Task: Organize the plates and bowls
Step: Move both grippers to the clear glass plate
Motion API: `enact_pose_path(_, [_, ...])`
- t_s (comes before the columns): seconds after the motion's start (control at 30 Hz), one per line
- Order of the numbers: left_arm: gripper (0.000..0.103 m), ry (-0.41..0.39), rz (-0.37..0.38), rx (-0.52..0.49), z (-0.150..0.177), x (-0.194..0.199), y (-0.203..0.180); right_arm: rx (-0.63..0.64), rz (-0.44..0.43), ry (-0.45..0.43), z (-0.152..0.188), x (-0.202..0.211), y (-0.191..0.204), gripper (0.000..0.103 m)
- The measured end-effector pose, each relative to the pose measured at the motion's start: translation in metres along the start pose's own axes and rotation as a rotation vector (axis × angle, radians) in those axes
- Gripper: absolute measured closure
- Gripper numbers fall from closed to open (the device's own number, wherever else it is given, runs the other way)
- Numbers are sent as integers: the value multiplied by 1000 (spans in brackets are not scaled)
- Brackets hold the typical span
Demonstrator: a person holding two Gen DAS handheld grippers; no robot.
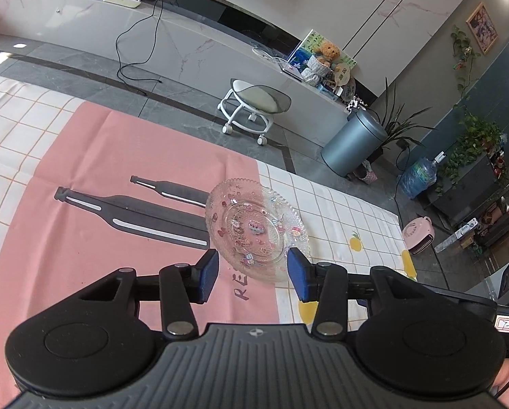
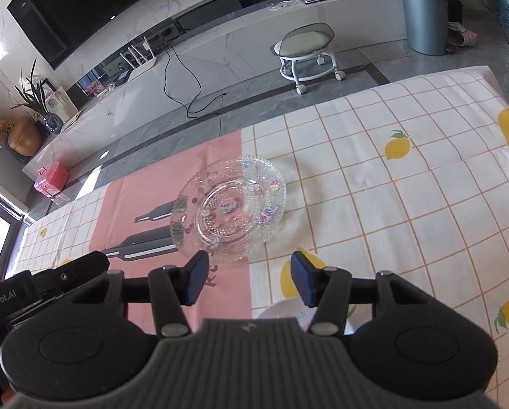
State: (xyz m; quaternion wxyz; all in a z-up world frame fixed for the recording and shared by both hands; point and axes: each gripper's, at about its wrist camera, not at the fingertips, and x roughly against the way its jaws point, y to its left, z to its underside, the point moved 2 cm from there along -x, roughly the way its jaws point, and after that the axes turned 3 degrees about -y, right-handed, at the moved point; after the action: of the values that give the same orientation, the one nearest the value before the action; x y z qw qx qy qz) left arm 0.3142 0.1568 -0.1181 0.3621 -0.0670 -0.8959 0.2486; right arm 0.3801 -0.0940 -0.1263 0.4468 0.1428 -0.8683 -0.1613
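A clear glass plate point(image 1: 254, 228) with small coloured stickers lies on the tablecloth, across the edge of the pink panel and the checked part. It also shows in the right wrist view point(image 2: 229, 206). My left gripper point(image 1: 252, 274) is open and empty, its blue pads just short of the plate's near rim. My right gripper point(image 2: 249, 281) is open and empty, a little short of the plate. A white bowl point(image 2: 288, 310) sits under my right gripper, mostly hidden by it.
The table carries a lemon-print checked cloth point(image 2: 407, 204) with a pink bottle-print panel point(image 1: 84, 187). The left gripper's body point(image 2: 50, 283) shows at the left of the right wrist view. Beyond the far table edge are a white wheeled stool point(image 1: 254, 109) and a grey bin point(image 1: 353, 143).
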Motion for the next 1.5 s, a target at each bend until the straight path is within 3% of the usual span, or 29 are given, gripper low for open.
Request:
enact_pose_path(0.57, [53,33,-26,81,-4,-57,38,-94,-20,28,-14,-66,-30,51])
enact_pose_path(0.83, [53,-10,-34,169,-7,-69,53,-156,-55,22,-19,-87,-36,55])
enact_pose_path(1.0, [53,-23,-36,157,-7,-76,51,-176,-85,-3,-19,-92,-34,55])
enact_pose_path(1.23, [53,-24,-16,139,-6,-83,44,-199,-103,-34,-17,-96,-34,64])
enact_pose_path(1.3, [63,-14,-15,130,-5,-85,43,-199,-99,-41,-17,-97,-34,66])
enact_pose_path(1.43, [72,-16,-40,103,-4,-83,39,-174,-50,-50,-15,-97,-33,88])
enact_pose_path(1.5, [78,-7,-48,94,-4,-83,39,-178,-44,-52,-14,-97,-36,93])
